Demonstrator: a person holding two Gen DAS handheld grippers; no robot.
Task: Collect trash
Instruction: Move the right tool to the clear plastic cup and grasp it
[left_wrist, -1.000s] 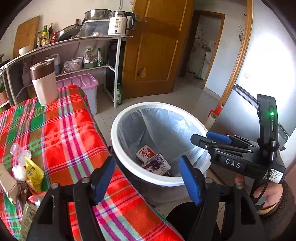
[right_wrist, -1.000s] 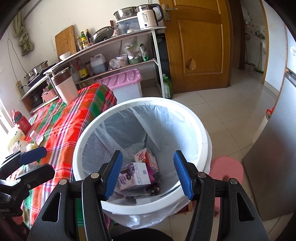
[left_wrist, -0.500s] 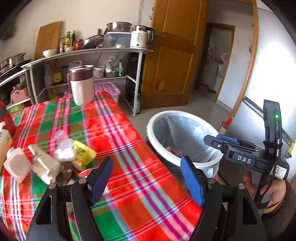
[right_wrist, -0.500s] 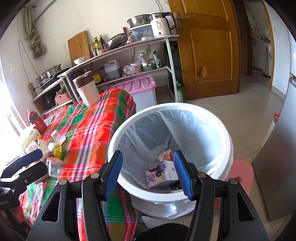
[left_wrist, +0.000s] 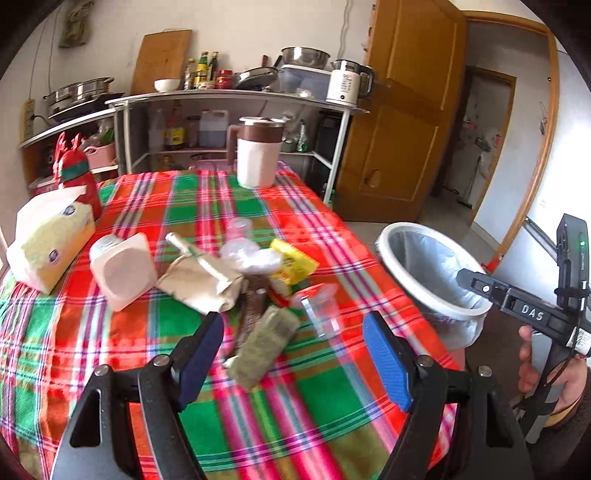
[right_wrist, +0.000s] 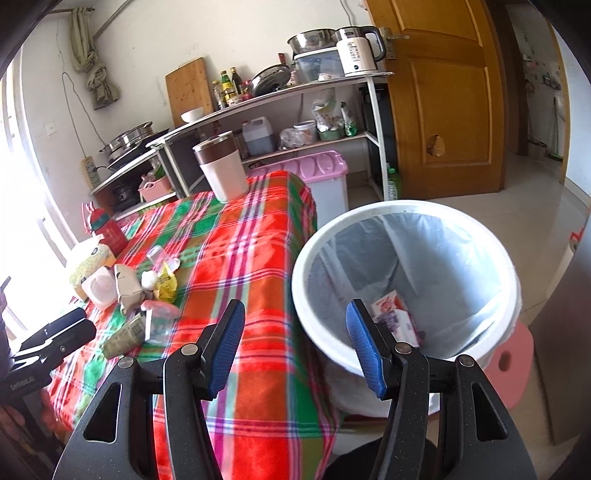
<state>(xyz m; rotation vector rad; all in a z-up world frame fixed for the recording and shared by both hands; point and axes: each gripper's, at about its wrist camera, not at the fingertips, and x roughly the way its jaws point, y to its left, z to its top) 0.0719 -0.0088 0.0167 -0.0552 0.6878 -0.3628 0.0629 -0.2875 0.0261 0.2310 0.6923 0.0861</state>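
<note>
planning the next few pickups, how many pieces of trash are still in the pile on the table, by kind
crumpled brown paper bag: 1
clear plastic cups: 2
yellow wrapper: 1
olive green packet: 1
white square plastic container: 1
total: 6, though small bits under the pile may be hidden

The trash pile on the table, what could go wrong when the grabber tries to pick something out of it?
The left gripper is opening, nothing between its jaws. The pieces lie bunched together, so gripping the green packet might nudge the clear plastic cup, which could roll. The trash bin stands beside the table, so a dropped piece might hit the floor.
</note>
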